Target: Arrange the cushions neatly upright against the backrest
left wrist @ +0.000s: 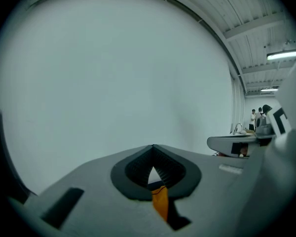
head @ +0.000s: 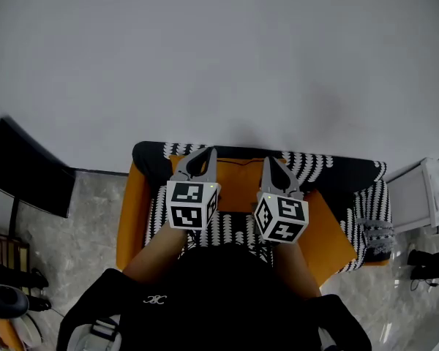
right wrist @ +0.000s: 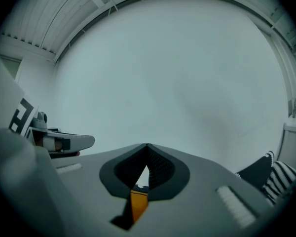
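Two hand-held grippers of smooth grey plastic reach side by side over a small orange sofa (head: 129, 221) set against a plain pale wall (head: 219, 64). Each carries a white cube printed with black square markers, and each points nearly level toward the backrest, with a bare forearm stretched forward behind it. The left hand-held gripper (head: 203, 152) (left wrist: 154, 151) is clenched: its dark ribbed pads (left wrist: 138, 169) meet at a point, and a thin fold of the orange cushion (head: 238, 185) (left wrist: 160, 202) sits pinched in the slit below them. The cushion is flat, smooth-woven and roughly rectangular. It spans the gap between the two tools, its upper edge level with their tips and its body dropping toward the person. Soft patterned cushions (head: 329, 168), black with rows of white dashes, lie under it, along the back and heaped at the sofa's right end. The right hand-held gripper (head: 270, 161) (right wrist: 147, 147) is likewise clamped, with the same orange fabric (right wrist: 138, 205) caught between its closed jaws near the cushion's top right part.
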`<state>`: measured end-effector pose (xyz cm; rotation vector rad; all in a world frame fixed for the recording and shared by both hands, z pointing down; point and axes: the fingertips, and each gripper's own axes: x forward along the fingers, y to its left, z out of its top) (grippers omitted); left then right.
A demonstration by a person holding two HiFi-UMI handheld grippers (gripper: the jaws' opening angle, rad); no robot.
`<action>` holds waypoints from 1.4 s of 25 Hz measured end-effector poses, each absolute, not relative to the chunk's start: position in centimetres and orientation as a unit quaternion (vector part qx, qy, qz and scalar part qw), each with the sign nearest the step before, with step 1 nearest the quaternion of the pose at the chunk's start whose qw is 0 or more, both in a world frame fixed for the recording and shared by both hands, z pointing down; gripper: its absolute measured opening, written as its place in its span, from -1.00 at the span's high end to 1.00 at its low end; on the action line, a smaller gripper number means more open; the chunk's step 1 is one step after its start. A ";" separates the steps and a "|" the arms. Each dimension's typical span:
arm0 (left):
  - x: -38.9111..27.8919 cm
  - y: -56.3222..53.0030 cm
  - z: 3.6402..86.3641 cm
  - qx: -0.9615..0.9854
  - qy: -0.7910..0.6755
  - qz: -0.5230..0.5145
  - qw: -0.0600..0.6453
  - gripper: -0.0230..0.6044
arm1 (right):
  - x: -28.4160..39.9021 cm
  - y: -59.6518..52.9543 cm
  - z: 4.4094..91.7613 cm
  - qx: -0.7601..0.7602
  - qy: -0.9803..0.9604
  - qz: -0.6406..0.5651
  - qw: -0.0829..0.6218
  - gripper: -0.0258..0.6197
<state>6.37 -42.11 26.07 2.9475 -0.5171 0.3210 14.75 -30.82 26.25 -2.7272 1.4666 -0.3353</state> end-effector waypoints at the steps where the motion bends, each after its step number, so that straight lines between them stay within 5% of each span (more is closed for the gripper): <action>1: 6.3 -42.1 26.2 0.977 -0.170 0.109 0.070 0.90 | 14.7 -30.7 26.3 -0.876 0.470 -0.108 0.013 0.90; 17: 6.2 -39.4 28.7 0.986 -0.037 0.144 0.075 0.90 | 11.8 -27.1 28.3 -0.918 0.372 -0.138 0.005 0.90; 35: 8.0 -24.5 33.9 0.955 0.200 0.206 0.081 0.90 | 6.9 -10.1 31.6 -0.972 0.136 -0.189 0.012 0.90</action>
